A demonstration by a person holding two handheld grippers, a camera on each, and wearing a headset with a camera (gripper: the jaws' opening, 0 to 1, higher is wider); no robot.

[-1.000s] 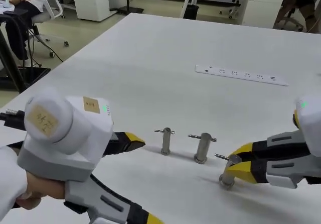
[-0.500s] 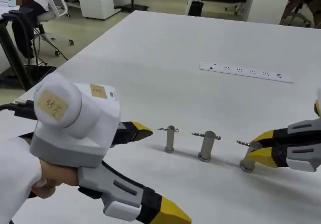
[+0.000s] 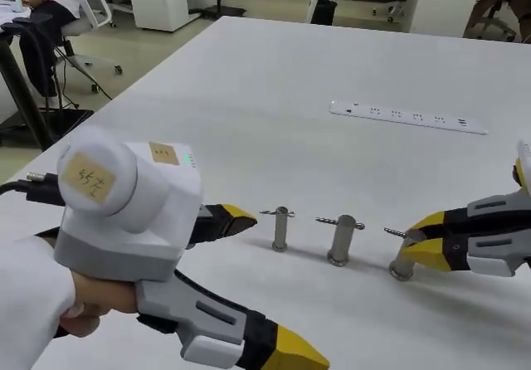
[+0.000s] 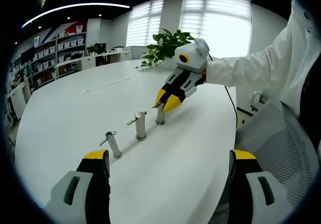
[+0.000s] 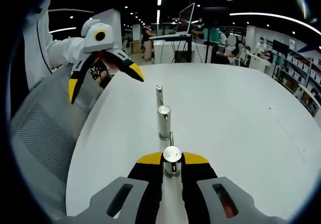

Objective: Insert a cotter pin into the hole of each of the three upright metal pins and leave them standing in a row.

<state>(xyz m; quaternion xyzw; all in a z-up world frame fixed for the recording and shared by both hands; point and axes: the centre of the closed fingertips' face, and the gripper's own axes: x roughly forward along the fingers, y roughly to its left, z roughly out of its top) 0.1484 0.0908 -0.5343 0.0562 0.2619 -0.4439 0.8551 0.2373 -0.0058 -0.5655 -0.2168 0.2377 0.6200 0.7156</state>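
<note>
On the left, the left gripper (image 3: pixel 282 287) hangs just above the white table (image 3: pixel 249 96). Its jaws are wide apart and hold nothing. Next come the three metal pins, standing up in a row on the table near the front edge. The left metal pin (image 3: pixel 280 229) has a first cotter pin (image 3: pixel 270 213) poking through the hole near its top. Just beside it, the middle metal pin (image 3: pixel 343 239) has a second cotter pin (image 3: pixel 330 221) through its hole too. Then comes the right metal pin (image 3: pixel 401 264). The right gripper (image 3: pixel 415 245) has its jaws squeezed on this pin, and the right gripper view shows them clamped on its body just under the round top. A third cotter pin (image 3: pixel 395 233) sticks out of the side of the top, so it looks like it is in its hole, though the hole is too small to see. I think this is the last step, setting the third pin down in line with the other two. The next move needs care: open the jaws slowly and pull straight back so the pin does not tip. No box or tray is part of this job; the only things holding anything are the little holes. Far back on the table lies a white power strip (image 3: pixel 406 119), well apart from the pins.
</note>
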